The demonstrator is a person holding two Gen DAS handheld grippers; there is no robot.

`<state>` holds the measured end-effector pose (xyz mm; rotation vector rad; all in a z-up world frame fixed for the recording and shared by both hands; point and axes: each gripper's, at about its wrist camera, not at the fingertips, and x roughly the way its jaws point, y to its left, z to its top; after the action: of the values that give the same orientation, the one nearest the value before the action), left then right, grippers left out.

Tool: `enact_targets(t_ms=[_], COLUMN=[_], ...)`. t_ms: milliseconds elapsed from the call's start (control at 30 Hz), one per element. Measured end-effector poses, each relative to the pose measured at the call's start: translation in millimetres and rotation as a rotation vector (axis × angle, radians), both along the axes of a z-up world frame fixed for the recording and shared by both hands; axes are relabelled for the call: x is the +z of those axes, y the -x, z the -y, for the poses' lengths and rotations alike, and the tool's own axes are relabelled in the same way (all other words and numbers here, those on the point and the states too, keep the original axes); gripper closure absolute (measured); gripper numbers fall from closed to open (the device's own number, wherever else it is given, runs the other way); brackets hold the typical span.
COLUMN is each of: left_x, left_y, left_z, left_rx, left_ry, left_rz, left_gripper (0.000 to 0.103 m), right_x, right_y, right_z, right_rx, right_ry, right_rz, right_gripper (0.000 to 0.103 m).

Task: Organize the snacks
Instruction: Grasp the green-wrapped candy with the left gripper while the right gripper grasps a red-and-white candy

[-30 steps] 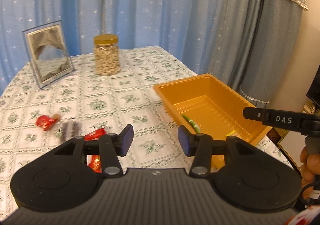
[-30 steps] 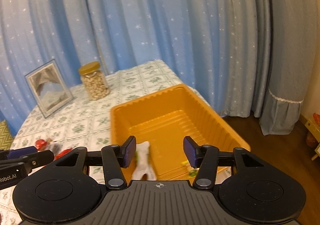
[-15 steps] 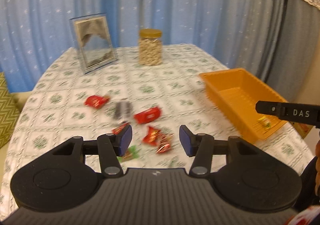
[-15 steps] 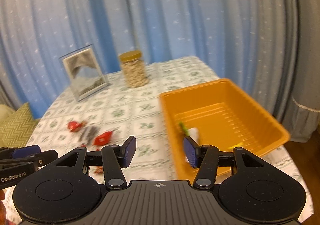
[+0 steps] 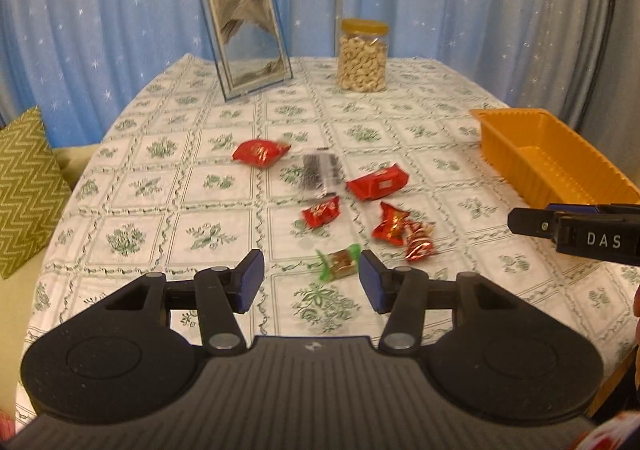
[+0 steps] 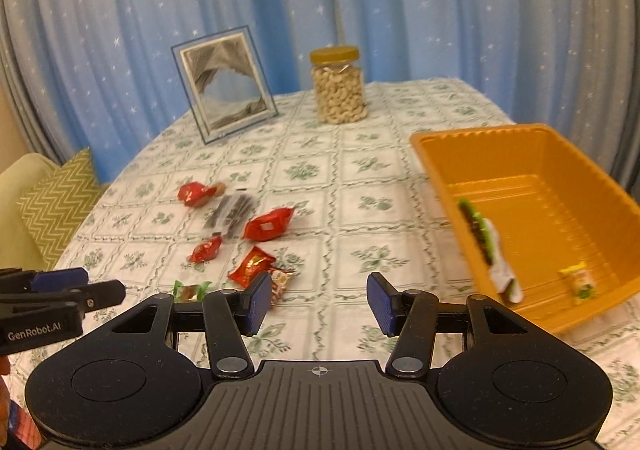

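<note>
Several wrapped snacks lie loose mid-table: a red packet [image 5: 261,152], a dark striped packet [image 5: 319,173], a bigger red packet [image 5: 378,183], small red candies [image 5: 321,211] and a green-ended candy [image 5: 338,263]. My left gripper [image 5: 311,282] hovers open just short of that green-ended candy, nothing between its fingers. The orange tray [image 6: 556,154] stands on the right and holds a green and white snack [image 6: 486,246] and a small yellow one [image 6: 580,282]. My right gripper [image 6: 318,303] is open and empty above the cloth between the pile and the tray.
A jar of cashews [image 5: 363,56] and a framed sand picture [image 5: 245,42] stand at the table's far side before blue curtains. A green zigzag cushion [image 5: 24,186] sits off the left edge. The tray lies near the right table edge.
Both grippers have swung left, away from the orange tray and toward the loose snack pile, and sunk a little. The tray slid to the right of both views. Both jaws stay apart and empty.
</note>
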<state>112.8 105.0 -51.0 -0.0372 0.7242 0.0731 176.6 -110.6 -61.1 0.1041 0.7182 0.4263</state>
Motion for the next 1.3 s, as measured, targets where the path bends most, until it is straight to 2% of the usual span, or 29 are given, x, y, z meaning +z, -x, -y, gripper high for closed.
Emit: enact_targets(t_ms=[367,667,800,967,1033,1300], left_x=[-31.5,-46.0,-51.4,-55.0,-55.4,-58.3], left_y=[-28.8,-39.3,-41.7,-44.5,-45.1,-49.8], left_z=[-9.7,-18.1,-18.1,-16.0,-13.8,-6.3], left_rx=[-0.007,0.006,0.005,-0.006,-0.01,-0.025], left_ry=[0.008,0.026,0.032,0.045,0.049,0.078], left_rz=[-0.049,-0.075,-0.085,-0.091,-0.088,-0.071], left_gripper=[0.054,0.054,0.054,0.054,0.054,0.054], right_x=[-30.7,-54.8,-62.3,-63.9,-64.0,-53.7], right_y=[-30.1,-52.9,-57.0,-56.4,-55.0,-50.4], right_z=[-30.3,-55.8,-62.9,-69.8,-72.1,-49.8], right_rx=[0.052,0.067,0.062,0.077,0.092,0.036], right_ry=[-0.009,0.007,0.039,0.074,0.094,0.079], right_rz=[-0.051,-0.103,-0.11,-0.077,-0.068,-0.063], right_gripper=[0.05,0.05,0.061,0.063,0.078,0.082])
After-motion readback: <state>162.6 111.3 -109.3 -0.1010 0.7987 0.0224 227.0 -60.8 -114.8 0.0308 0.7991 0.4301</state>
